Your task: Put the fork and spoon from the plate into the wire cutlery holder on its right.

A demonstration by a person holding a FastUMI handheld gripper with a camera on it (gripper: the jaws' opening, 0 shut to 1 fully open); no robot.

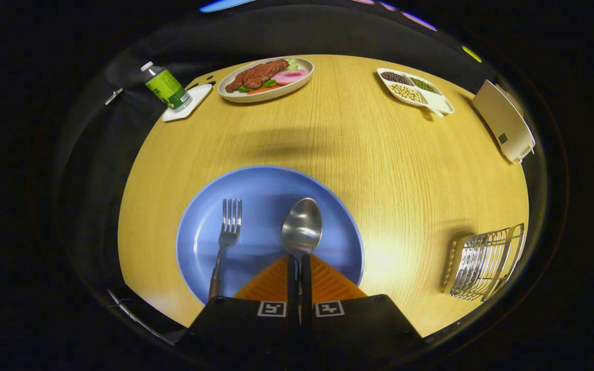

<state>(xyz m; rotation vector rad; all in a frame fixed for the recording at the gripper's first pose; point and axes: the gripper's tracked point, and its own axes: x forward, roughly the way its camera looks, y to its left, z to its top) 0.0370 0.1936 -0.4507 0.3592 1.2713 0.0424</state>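
A blue plate (343,216) lies on the wooden table just ahead of my fingers. On its left half rests a fork (227,237) with a wooden handle, tines pointing away from me. To the fork's right, a metal spoon (302,229) has its bowl just beyond my fingertips, and its dark handle runs back between my two fingers. My gripper (299,257) is shut on that handle, the fingers nearly touching. I cannot tell whether the spoon still touches the plate. The wire cutlery holder (485,263) stands on the table to the right of the plate, well apart from it.
At the far side of the table are an oval dish of meat and vegetables (265,77), a green-labelled bottle (165,87) on a white coaster, and a divided white dish of beans (413,90). A beige box-like object (503,121) sits at the far right edge.
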